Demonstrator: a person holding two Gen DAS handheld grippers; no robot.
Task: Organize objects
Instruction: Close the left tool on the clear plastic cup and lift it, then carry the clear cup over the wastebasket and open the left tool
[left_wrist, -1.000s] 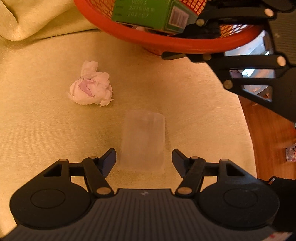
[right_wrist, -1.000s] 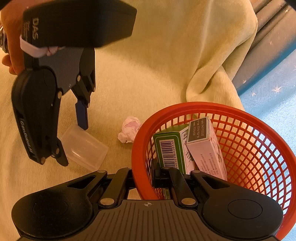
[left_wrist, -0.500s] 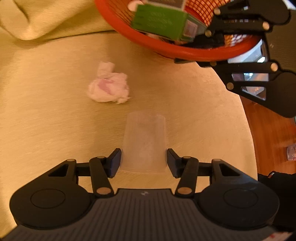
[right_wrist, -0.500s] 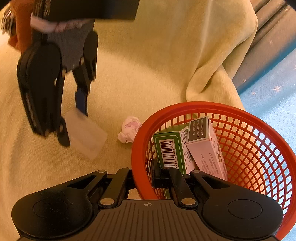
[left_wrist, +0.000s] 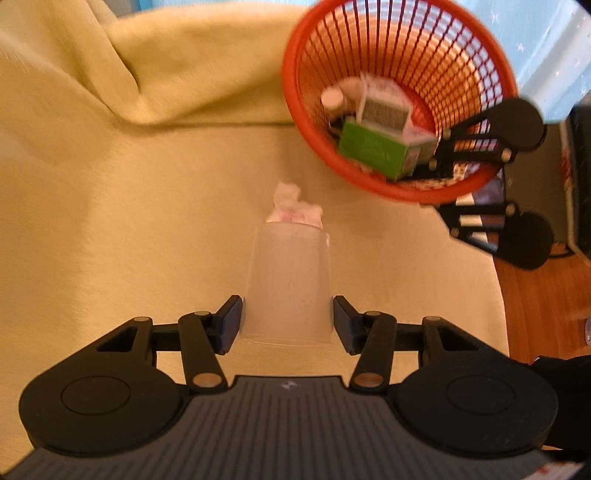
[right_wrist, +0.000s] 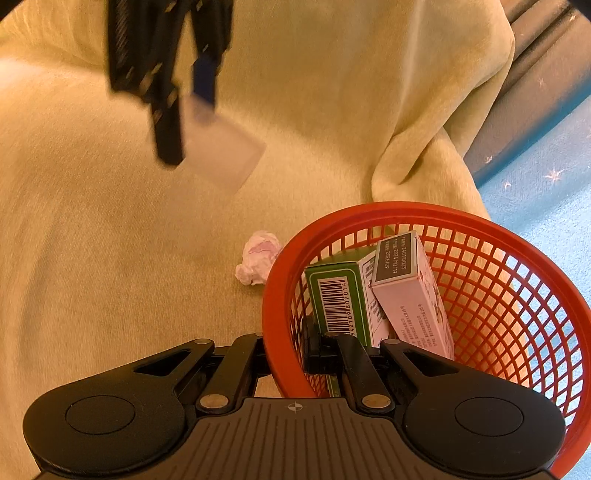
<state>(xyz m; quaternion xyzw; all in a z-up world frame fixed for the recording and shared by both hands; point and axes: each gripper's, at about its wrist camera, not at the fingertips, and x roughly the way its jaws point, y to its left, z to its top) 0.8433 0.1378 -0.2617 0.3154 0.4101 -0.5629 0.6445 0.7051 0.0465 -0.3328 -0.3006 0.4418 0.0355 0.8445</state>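
My left gripper (left_wrist: 287, 322) is shut on a clear plastic cup (left_wrist: 288, 284), its mouth end between the pads, and holds it up off the yellow blanket (left_wrist: 110, 229). In the right wrist view the same cup (right_wrist: 225, 155) hangs blurred in the air under the left gripper (right_wrist: 184, 122). A crumpled pink tissue (right_wrist: 258, 256) lies on the blanket beside the red mesh basket (right_wrist: 280, 295). My right gripper (right_wrist: 284, 354) is shut on the basket's near rim. Inside the basket stand a green box (right_wrist: 338, 295) and a pink box (right_wrist: 410, 291).
A small white bottle (left_wrist: 334, 99) also lies in the basket (left_wrist: 476, 48). The blanket rises in a thick fold (right_wrist: 424, 155) behind the basket. Blue star-patterned floor (right_wrist: 546, 199) is to the right, and a wooden floor (left_wrist: 539, 295) shows past the blanket's edge.
The left gripper closed on the cup and lifted it off the blanket, swinging up and away. The right gripper and basket stayed in place.
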